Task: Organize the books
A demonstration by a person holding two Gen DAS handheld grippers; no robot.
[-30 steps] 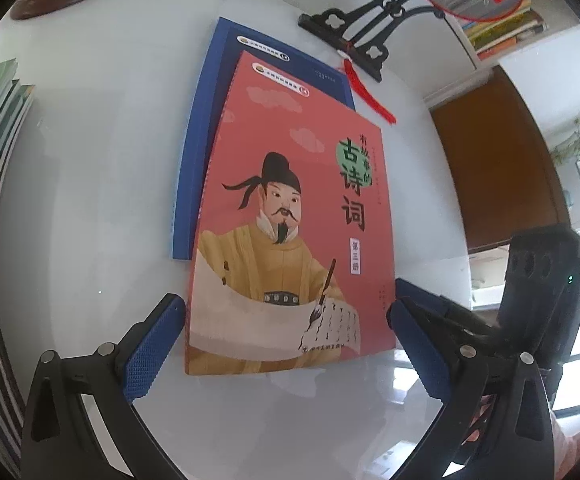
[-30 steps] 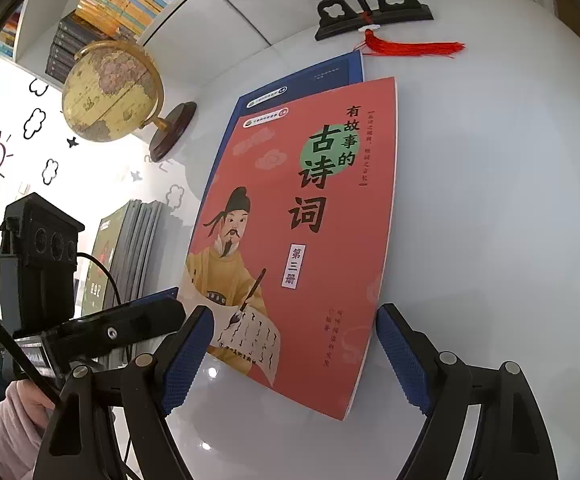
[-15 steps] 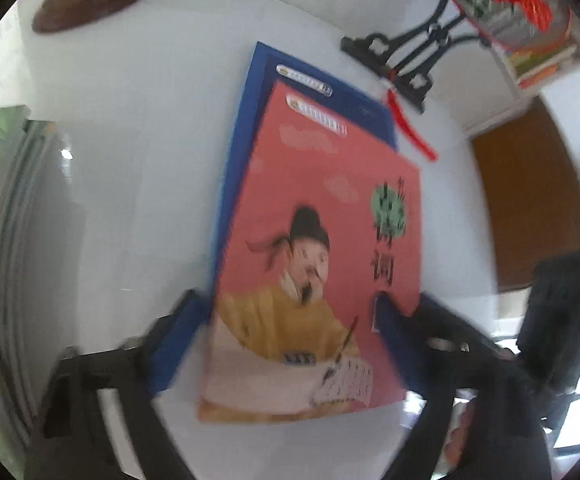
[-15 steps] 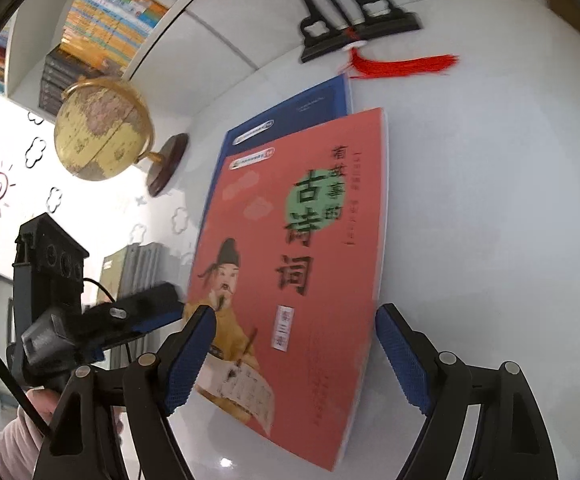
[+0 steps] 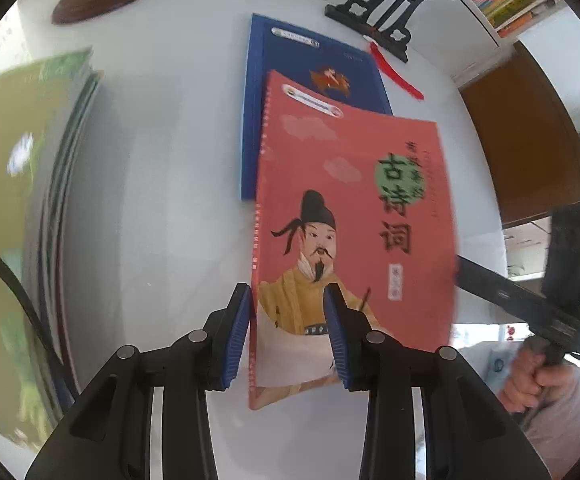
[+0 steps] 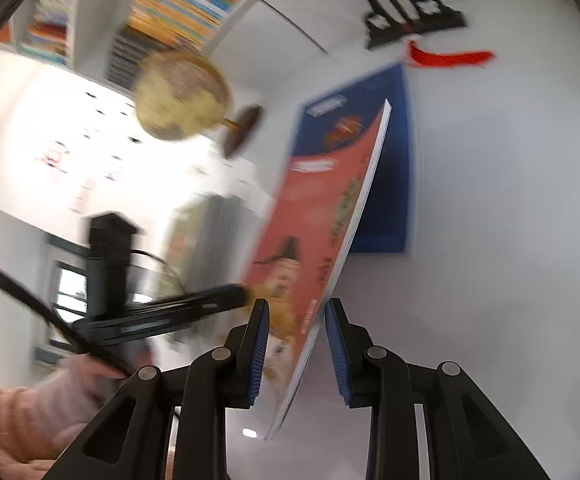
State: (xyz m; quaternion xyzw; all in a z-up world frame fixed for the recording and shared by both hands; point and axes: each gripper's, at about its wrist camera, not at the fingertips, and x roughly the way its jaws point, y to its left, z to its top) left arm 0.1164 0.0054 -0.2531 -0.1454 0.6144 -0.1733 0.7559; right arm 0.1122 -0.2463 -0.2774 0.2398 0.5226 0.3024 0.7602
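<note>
Lifting the red book (image 5: 354, 216) off the blue book (image 5: 314, 80) on the counter (image 5: 161, 184): left claw (image 5: 287, 332) and right claw (image 6: 296, 344), jaws just closing, each pinching a near corner. Uneven pull could twist the thin book loose.

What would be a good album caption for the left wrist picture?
Left claw closing on the near corner of a red book, which tilts up off the blue book on a white table.

Bright daylight; glare on white table (image 5: 161, 184); right wrist view motion-blurred; fisheye bending, dark vignette at edges.
</note>
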